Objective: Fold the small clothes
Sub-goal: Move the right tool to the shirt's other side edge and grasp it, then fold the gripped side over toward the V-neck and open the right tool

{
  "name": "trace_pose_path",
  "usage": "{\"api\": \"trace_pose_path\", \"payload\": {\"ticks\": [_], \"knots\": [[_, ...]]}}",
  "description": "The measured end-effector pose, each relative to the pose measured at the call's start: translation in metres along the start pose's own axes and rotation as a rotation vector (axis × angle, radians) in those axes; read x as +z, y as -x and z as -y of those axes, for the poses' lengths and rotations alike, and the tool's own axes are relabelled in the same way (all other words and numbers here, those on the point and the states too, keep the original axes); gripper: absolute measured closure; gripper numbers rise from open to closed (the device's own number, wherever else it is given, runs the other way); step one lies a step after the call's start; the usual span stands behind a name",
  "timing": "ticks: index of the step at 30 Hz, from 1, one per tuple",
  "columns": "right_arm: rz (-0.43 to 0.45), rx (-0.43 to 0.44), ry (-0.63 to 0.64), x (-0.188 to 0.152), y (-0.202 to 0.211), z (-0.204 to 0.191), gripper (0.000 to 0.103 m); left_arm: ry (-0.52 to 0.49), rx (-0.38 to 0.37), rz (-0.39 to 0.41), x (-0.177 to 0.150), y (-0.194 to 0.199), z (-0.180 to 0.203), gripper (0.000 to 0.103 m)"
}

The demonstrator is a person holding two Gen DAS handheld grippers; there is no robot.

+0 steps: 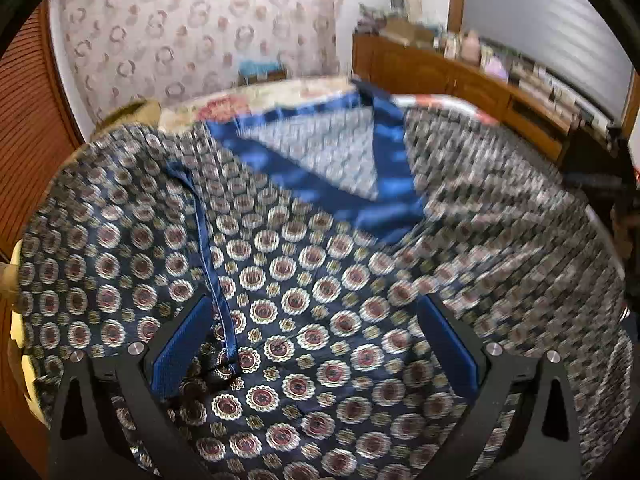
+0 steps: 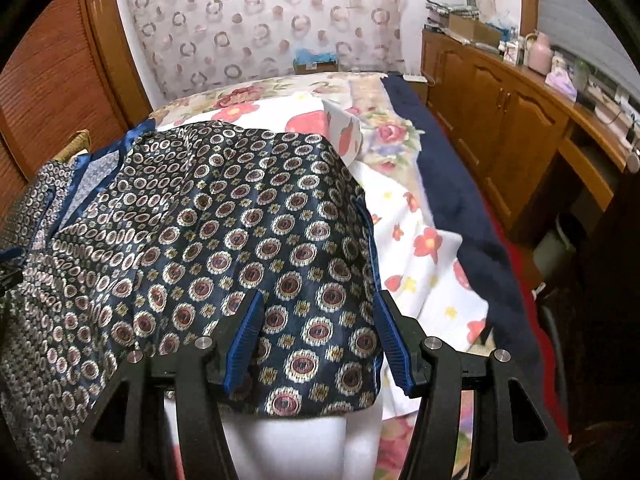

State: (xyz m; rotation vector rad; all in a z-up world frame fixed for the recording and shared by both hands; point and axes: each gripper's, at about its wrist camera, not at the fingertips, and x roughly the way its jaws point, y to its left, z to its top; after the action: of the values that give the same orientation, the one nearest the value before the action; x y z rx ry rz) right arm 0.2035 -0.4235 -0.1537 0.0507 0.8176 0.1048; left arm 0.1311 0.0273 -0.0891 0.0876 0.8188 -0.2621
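Shirt [image 2: 224, 216] is being spread out; both left gripper [image 1: 316, 344] and right gripper [image 2: 320, 336] are spread apart, so a hem must be pinched next.

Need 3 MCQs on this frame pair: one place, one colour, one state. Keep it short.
1. In the right wrist view, the flowered white cloth lies on which side of the patterned garment?
A. picture left
B. picture right
C. on top of it

2. Colour of the garment's collar trim?
A. red
B. green
C. blue

3. State of the right gripper?
A. open, over the garment's edge
B. shut with nothing between the pads
C. out of view

Answers:
1 B: the white cloth spreads out past the garment's right edge.
2 C: a shiny blue band frames the neck opening in the left wrist view.
3 A: its blue pads stand well apart, with garment fabric seen between them.
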Motion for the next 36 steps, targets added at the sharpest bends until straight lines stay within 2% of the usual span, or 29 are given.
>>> {"api": "trace_pose_path", "payload": {"ticks": [3,7,9,10,11,12,14,17,20,26,29,33,36], "knots": [[-0.004,0.014,-0.005,-0.005,0.009,0.001,0.045,0.025,0.009,0.084,0.002,0.025,0.006,0.001],[-0.010,0.045,-0.017,-0.009,0.010,-0.003,0.053,0.047,-0.004,0.159,0.004,0.044,0.014,0.001],[-0.007,0.052,-0.013,-0.011,0.013,-0.003,0.062,0.046,-0.007,0.171,0.004,0.047,0.018,0.001],[-0.001,0.045,-0.009,-0.012,0.016,-0.001,0.073,0.040,-0.004,0.174,0.005,0.047,0.019,0.001],[0.008,0.029,-0.003,-0.013,0.019,-0.002,0.089,0.030,0.001,0.176,0.005,0.048,0.022,0.001],[0.023,-0.024,0.017,-0.013,0.020,-0.005,0.094,0.020,0.008,0.181,0.005,0.049,0.025,0.001],[0.045,-0.045,0.061,-0.014,0.025,-0.012,0.098,0.012,-0.003,0.182,0.005,0.050,0.030,0.001],[0.079,-0.066,0.101,-0.012,0.033,-0.022,0.099,0.016,-0.041,0.174,0.003,0.048,0.034,0.001],[0.122,-0.057,0.132,-0.006,0.045,-0.036,0.099,0.021,-0.049,0.171,0.003,0.049,0.037,0.001],[0.191,0.021,0.193,0.010,0.063,-0.072,0.099,0.025,-0.062,0.174,0.001,0.054,0.041,0.001],[0.194,0.066,0.236,0.008,0.061,-0.096,0.099,0.032,-0.074,0.180,-0.001,0.058,0.043,0.001],[0.148,0.145,0.249,-0.002,0.050,-0.118,0.099,0.018,-0.059,0.197,-0.002,0.064,0.048,0.001],[0.137,0.156,0.267,-0.008,0.052,-0.124,0.099,0.015,-0.064,0.205,-0.003,0.067,0.051,0.001]]}}
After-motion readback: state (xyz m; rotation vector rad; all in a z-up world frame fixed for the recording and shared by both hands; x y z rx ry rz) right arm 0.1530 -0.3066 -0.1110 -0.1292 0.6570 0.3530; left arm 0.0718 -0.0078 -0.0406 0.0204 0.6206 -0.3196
